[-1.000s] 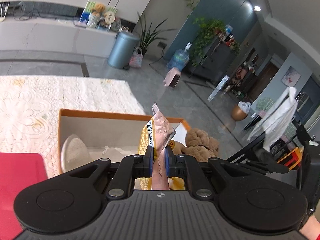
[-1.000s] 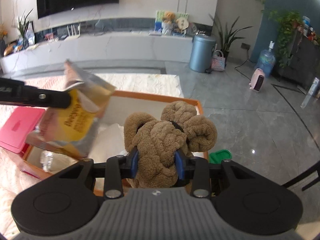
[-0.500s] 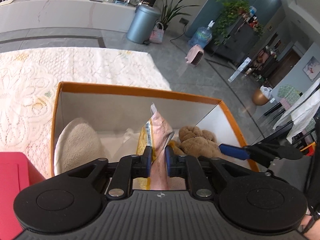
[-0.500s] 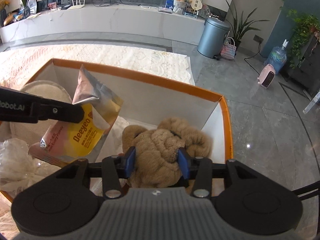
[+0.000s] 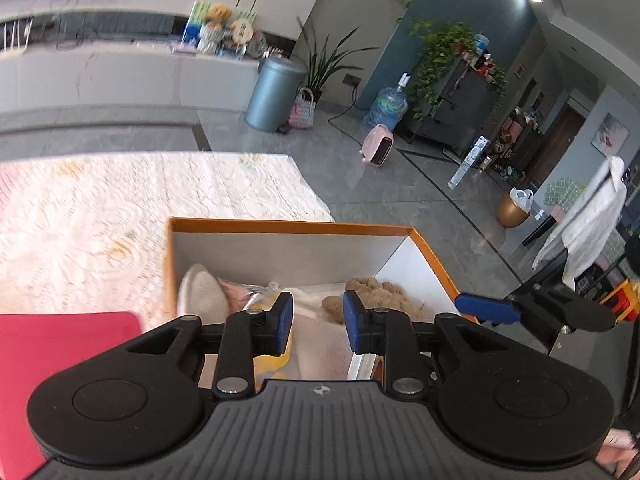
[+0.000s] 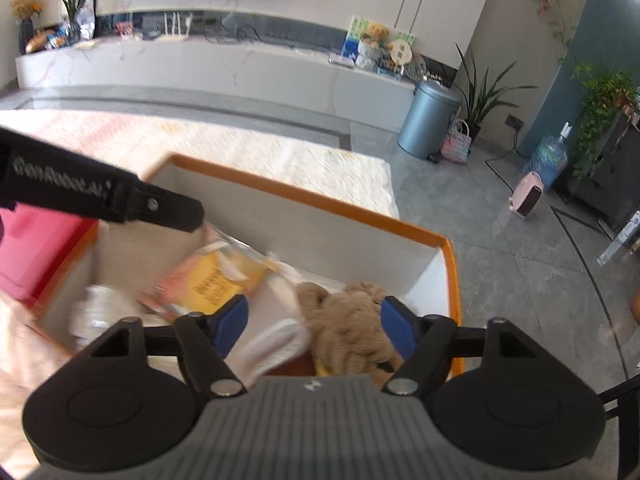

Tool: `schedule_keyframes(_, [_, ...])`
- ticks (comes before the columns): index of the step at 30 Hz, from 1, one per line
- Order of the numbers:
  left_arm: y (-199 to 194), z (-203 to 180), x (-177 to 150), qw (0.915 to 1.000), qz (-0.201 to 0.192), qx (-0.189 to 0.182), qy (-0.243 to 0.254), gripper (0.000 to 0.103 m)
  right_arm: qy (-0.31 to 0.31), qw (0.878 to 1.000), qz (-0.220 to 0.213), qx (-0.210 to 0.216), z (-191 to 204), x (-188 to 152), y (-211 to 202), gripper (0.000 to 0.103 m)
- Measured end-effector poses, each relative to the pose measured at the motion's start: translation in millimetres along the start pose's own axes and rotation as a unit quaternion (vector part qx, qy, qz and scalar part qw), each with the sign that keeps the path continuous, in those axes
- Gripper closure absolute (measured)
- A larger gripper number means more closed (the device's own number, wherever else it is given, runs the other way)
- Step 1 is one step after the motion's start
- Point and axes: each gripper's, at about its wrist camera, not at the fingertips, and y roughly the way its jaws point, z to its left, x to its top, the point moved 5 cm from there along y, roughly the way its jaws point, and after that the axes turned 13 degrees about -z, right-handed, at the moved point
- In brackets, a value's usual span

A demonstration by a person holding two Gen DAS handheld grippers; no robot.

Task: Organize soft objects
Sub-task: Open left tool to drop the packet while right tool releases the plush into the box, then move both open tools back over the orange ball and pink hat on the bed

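My left gripper (image 5: pixel 317 322): jaws just been opening, narrow gap, nothing between pads. Yellow snack bag (image 6: pixel 216 282) lies loose in orange-rimmed box (image 6: pixel 320 200), below and left of it. My right gripper (image 6: pixel 314 326): jaws just been opening, now wide; brown plush toy (image 6: pixel 352 328) sits between them in box's right corner, pads clear of it. White slipper (image 5: pixel 200 296) against left wall. Box on lace cloth (image 5: pixel 100 220), red lid (image 5: pixel 48 340) beside.

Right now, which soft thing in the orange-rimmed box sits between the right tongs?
The brown fuzzy plush toy, at the box's right end; the yellow snack bag lies further left.
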Motion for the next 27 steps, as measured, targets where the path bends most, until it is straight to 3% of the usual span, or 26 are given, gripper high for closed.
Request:
schedule_keyframes(5, [-53, 0, -6, 0.9978, -0.042, 0.011, 0.049, 0.067, 0.046, 0.998, -0.035, 0.024, 37, 7, -35, 0.023])
schedule_keyframes(10, [-108, 15, -18, 0.9936, -0.072, 0.051, 0.07, 0.066, 0.102, 0.992, -0.056, 0.054, 85, 4, -65, 0.02])
schedule_keyframes(21, [-196, 90, -58, 0.9826, -0.063, 0.171, 0.034, 0.066, 0.126, 0.985, -0.068, 0.097, 199, -13, -92, 0.02])
schedule_keyframes(27, [-229, 142, -70, 0.974, -0.065, 0.217, 0.005, 0.066, 0.094, 0.983, -0.087, 0.13, 257, -12, -88, 0.022])
